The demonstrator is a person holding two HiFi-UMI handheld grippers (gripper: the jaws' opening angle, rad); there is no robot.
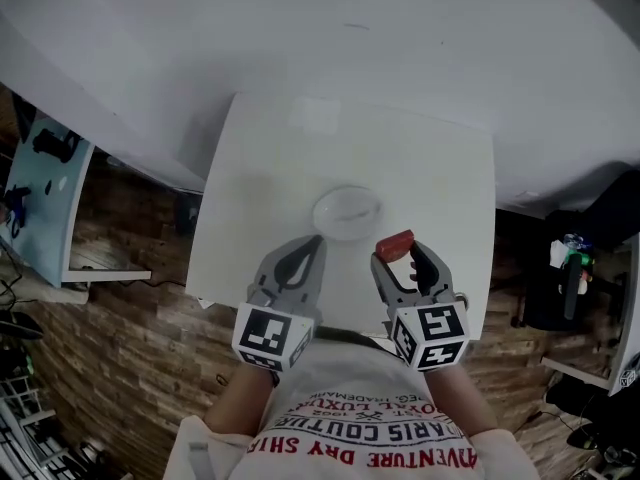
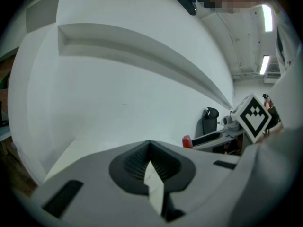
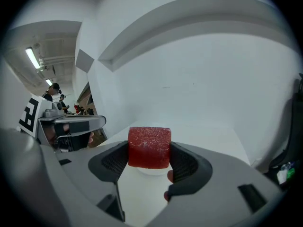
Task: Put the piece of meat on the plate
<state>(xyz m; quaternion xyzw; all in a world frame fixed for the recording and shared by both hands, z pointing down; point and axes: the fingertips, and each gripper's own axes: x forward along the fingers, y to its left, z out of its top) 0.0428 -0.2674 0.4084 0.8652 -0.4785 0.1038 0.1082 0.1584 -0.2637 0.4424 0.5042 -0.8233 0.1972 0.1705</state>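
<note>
A red piece of meat (image 1: 395, 245) (image 3: 149, 147) is held between the jaws of my right gripper (image 1: 396, 252) (image 3: 149, 161), which is shut on it above the white table (image 1: 440, 188). The white plate (image 1: 347, 214) lies near the table's middle, just left of and beyond the meat; in the right gripper view its rim (image 3: 150, 171) peeks out under the meat. My left gripper (image 1: 317, 244) (image 2: 150, 148) hovers at the plate's near left edge, its jaws closed with nothing between them. The meat's red end (image 2: 187, 141) also shows in the left gripper view.
The table stands against a white wall (image 1: 400, 28). Wooden floor (image 1: 120, 338) lies to the left and right. A light blue desk (image 1: 40, 198) stands at far left, and dark equipment (image 1: 565, 278) sits at far right.
</note>
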